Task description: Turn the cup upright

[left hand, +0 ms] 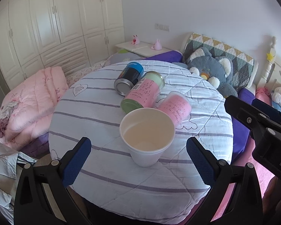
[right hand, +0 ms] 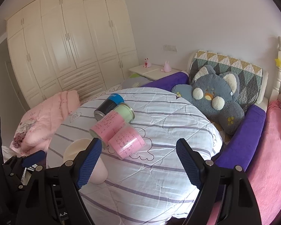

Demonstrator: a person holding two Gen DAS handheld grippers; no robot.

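A white foam cup (left hand: 147, 136) stands upright, mouth up, on the round table (left hand: 103, 168) covered with a striped cloth. My left gripper (left hand: 138, 155) is open, its blue pads either side of the cup and a little nearer, not touching it. In the right wrist view the cup (right hand: 75, 148) shows at the left, partly hidden behind my right gripper's left finger. My right gripper (right hand: 138, 161) is open and empty over the table. It also shows at the right edge of the left wrist view (left hand: 256, 123).
Three containers lie on their sides beyond the cup: a pink clear cup (left hand: 175, 107), a pink and green can (left hand: 143, 91), a blue and black can (left hand: 129, 77). A folded pink quilt (left hand: 31, 103) lies left, a grey plush toy (right hand: 215, 97) right, wardrobes behind.
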